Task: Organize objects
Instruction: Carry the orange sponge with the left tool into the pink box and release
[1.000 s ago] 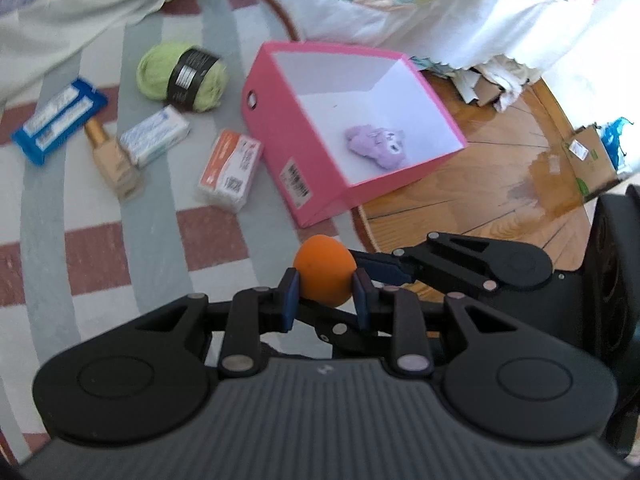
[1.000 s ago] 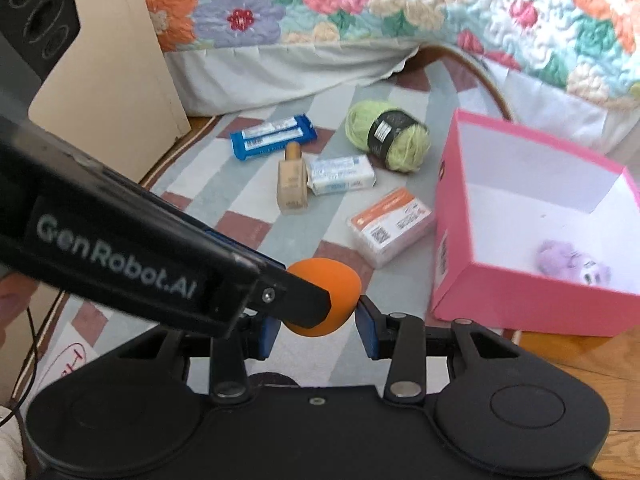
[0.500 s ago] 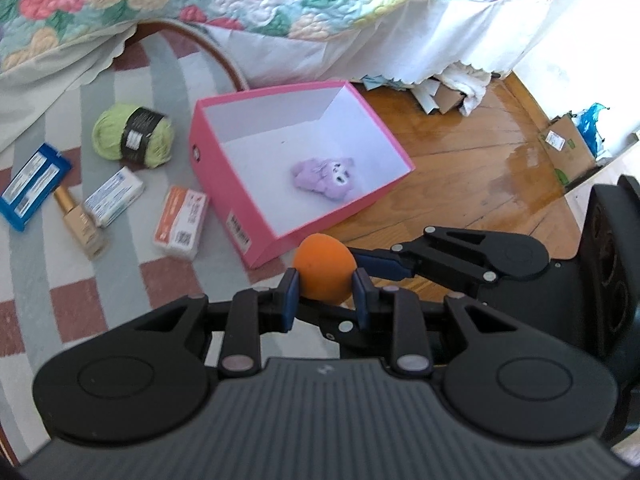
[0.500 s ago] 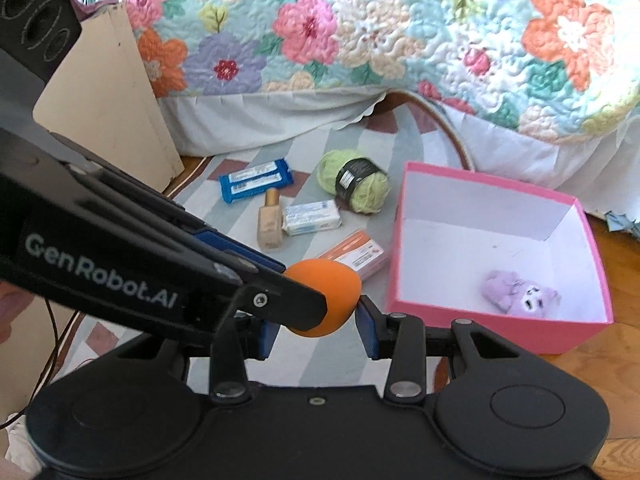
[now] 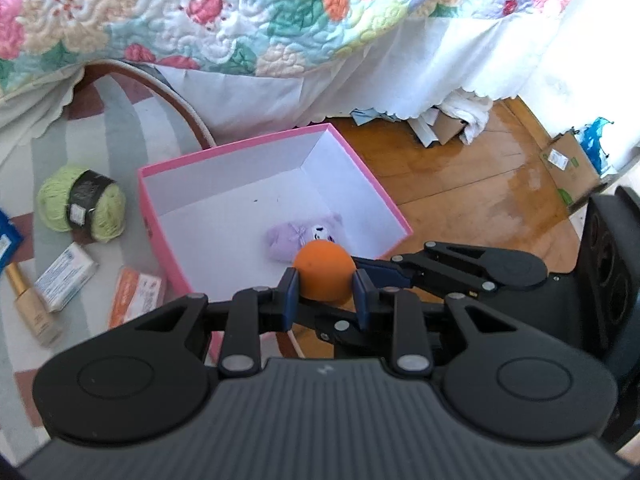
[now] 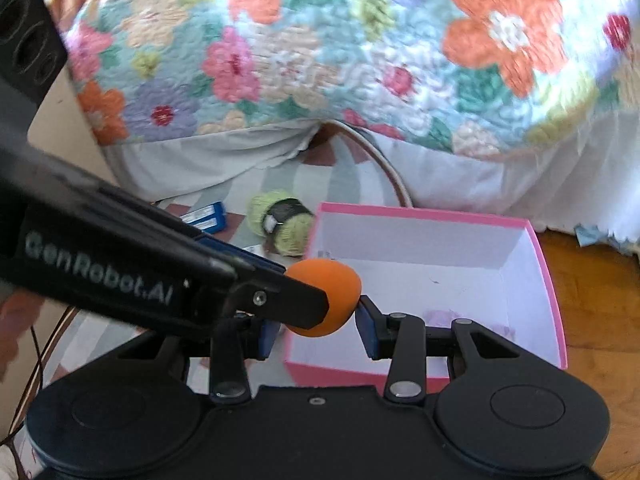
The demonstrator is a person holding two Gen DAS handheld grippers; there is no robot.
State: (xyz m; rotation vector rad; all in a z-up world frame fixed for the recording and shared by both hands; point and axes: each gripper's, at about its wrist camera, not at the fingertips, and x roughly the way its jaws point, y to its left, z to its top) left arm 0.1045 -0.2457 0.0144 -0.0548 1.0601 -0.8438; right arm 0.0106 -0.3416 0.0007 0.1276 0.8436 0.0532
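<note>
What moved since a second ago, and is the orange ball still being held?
Both grippers carried the orange ball from above the rug to over the pink box, near the purple toy. The left gripper and right gripper still pinch it. The yarn and packets stayed put.

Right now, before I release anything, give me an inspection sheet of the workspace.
Surface: striped rug over wood floor.
Job's things: orange ball over pink box; purple plush inside the box.
Clutter: green yarn, gold bottle, white packet, orange packet, blue packet, all on the rug left of the box.
Grippers: left claw and right claw both shut on the ball.
Cables: thin cord at the left edge.
Surroundings: floral quilt on a bed, cardboard on the floor.
</note>
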